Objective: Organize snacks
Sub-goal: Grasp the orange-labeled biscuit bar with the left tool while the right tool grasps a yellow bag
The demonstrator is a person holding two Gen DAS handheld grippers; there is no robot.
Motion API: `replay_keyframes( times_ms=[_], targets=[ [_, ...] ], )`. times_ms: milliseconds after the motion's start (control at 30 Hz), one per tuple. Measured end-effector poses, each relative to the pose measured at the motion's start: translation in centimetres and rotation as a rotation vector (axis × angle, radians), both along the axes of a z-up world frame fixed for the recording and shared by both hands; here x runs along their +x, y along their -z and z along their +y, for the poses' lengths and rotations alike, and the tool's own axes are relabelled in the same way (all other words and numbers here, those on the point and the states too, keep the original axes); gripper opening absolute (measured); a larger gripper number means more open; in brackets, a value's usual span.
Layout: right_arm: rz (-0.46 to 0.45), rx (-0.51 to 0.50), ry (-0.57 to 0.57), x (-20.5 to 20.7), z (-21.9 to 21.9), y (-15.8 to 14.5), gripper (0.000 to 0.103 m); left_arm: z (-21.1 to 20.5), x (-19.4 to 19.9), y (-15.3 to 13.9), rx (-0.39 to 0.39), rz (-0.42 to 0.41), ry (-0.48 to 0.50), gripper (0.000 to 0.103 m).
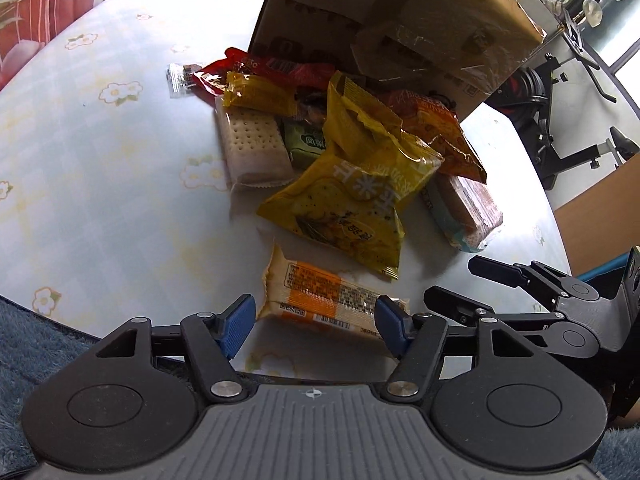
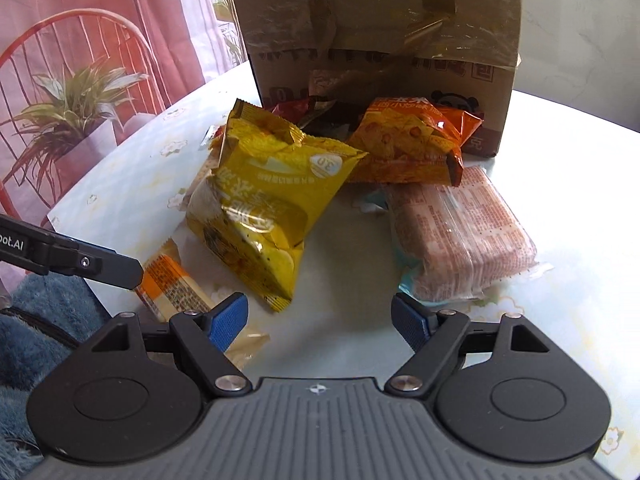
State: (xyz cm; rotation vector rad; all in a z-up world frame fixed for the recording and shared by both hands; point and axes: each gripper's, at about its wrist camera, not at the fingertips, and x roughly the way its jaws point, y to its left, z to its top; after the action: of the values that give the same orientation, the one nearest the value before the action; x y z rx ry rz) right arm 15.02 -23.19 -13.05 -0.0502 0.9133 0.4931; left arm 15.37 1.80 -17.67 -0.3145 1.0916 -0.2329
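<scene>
Because the snacks lie heaped before the cardboard box point(image 2: 376, 40), the left gripper point(image 1: 316, 322) straddles the nearest orange-and-white packet point(image 1: 328, 300), jaws apart, pads not yet pressing. To its right, the right gripper point(image 2: 320, 318) hangs released near the pink wafer pack point(image 2: 464, 232).

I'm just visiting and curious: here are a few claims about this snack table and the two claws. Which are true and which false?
1. The left claw has its pads on either side of the orange-and-white cracker packet. True.
2. The right claw is clamped on the yellow chip bag. False: its jaws stand open over bare tablecloth, with the bag ahead and to the left.
3. A cardboard box stands behind the snack pile. True.
4. The pink wafer pack lies on top of the box. False: it lies on the table, in front of the box.
5. The tablecloth is plain black. False: it is pale with small flowers.
</scene>
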Motion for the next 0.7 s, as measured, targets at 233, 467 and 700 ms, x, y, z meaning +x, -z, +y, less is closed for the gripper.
replay_keyframes(
  times_ms=[233, 467, 700],
  targets=[
    [-0.009, -0.077, -0.07, -2.1, 0.1, 0.9, 0.081, -1.3, -0.2, 0.8, -0.03, 0.036, 0.021, 0.068],
    [-0.024, -0.131, -0.181, -1.6, 2.5, 1.4, 0.081, 0.5, 3.0, 2.9, -0.098, 0.128, -0.073, 0.067],
    [-0.046, -0.162, -0.27, -0.2, 5.8, 1.6, 0.08, 1.2, 5.4, 2.6, -0.03, 0.076, -0.116, 0.059]
  ],
)
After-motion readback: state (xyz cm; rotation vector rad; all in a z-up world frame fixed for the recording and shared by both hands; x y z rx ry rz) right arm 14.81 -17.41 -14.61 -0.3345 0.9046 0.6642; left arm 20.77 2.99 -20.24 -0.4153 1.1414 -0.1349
